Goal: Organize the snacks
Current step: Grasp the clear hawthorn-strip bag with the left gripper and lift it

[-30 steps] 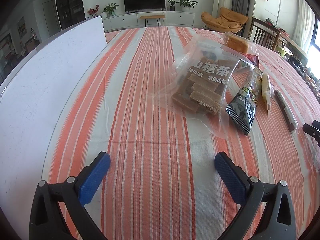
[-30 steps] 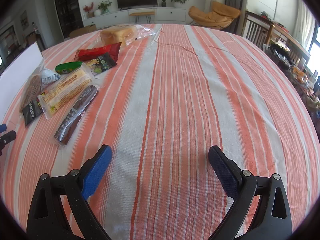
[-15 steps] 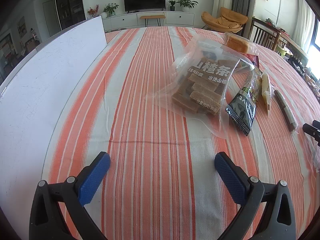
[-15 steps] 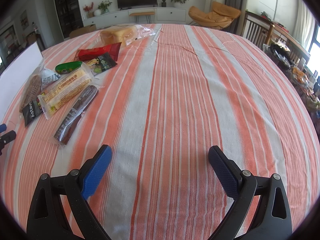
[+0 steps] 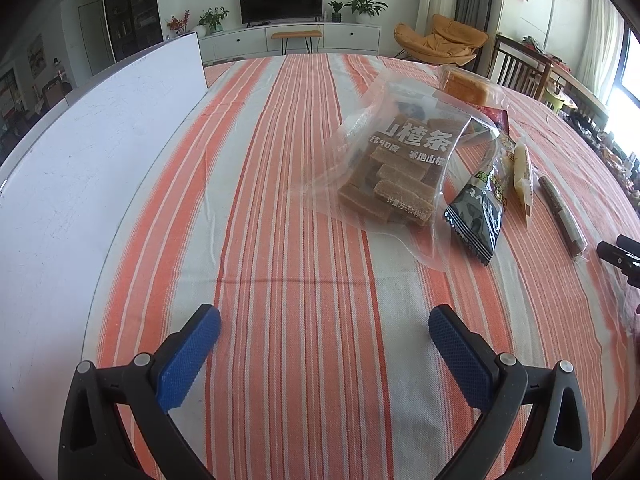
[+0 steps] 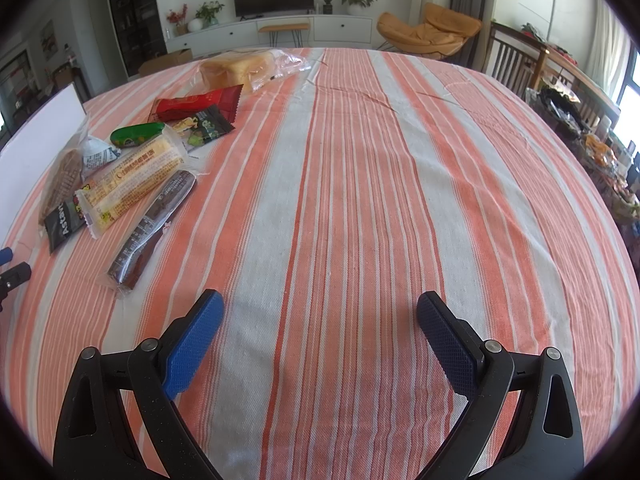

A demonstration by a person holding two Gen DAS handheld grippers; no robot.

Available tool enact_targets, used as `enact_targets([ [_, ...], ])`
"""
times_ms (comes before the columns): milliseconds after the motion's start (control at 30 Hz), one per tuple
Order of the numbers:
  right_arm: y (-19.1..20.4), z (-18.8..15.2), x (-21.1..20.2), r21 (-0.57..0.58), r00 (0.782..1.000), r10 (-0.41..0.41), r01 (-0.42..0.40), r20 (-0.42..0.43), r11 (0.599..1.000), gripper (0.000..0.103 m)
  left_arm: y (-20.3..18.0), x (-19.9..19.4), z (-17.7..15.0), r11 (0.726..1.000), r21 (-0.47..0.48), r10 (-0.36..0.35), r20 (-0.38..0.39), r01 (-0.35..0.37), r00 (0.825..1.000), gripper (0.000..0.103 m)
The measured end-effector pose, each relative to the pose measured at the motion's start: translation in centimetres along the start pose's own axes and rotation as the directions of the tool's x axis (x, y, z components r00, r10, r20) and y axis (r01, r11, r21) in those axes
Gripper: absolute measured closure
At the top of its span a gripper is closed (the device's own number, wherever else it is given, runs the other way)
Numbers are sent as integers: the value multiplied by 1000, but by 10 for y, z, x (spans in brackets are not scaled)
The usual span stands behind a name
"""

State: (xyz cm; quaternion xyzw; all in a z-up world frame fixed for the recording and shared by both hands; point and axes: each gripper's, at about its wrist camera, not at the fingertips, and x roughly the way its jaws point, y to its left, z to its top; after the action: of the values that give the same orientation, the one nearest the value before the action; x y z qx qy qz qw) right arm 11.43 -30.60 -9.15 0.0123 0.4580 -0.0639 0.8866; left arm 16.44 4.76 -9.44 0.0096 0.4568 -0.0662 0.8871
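Observation:
Several snack packs lie on the orange-striped tablecloth. A clear bag of brown bars lies ahead of my left gripper, which is open and empty. Beside the bag lie a black packet, a yellow bar and a dark bar. In the right wrist view the dark bar, the yellow bar, a green pack, a red pack and a bread loaf lie far left. My right gripper is open and empty.
A white board stands along the table's left edge. Wooden chairs stand at the right of the table. The right gripper's tip shows at the right edge of the left wrist view.

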Motion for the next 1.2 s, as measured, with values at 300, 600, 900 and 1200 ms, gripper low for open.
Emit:
enact_targets([
  [300,0,0,0,0,1000,0,0,0,1000,4,-8,-4,69,989,-3,-145,-17,145,989,0],
  [600,0,0,0,0,1000,0,0,0,1000,4,-47,59,113,978,162,-109,-140,131,984,1],
  [900,0,0,0,-1,1000,-1,1,0,1000,4,10,32,83,991,-115,-88,-141,71,986,44],
  [1200,0,1,0,0,1000,-1,1,0,1000,4,20,9,26,990,-88,95,-123,-106,988,19],
])
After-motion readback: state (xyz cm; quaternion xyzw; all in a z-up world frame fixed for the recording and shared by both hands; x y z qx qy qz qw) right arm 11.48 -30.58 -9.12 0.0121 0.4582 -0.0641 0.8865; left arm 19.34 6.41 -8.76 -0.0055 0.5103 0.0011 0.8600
